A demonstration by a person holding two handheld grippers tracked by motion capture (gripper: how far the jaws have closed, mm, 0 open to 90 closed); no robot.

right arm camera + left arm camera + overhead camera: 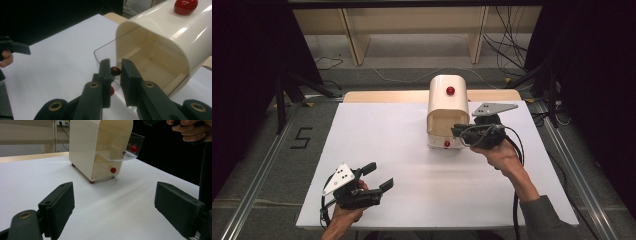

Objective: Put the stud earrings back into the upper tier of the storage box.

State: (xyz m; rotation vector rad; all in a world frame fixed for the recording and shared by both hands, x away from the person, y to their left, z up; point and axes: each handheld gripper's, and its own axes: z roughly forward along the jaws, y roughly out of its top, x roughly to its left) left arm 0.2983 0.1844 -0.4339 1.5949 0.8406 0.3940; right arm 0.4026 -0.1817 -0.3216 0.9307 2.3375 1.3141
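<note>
Right gripper view shows the right gripper [115, 71] closed on the upper drawer's red knob [115, 70] at frame centre, drawing it from the cream cabinet [160, 30], while the left gripper [374, 176] waits open, lower left.

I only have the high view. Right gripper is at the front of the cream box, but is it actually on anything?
Observer: Yes. In the right gripper view the right gripper has its jaws either side of the upper drawer's red knob.
Operator: Is that drawer out?
Observer: Yes, the clear upper drawer juts forward from the cream box.
Operator: And the lower one?
Observer: The lower drawer sits flush, its own red knob untouched.
Operator: Left gripper?
Observer: The left gripper is open, over the bare white table.
</note>
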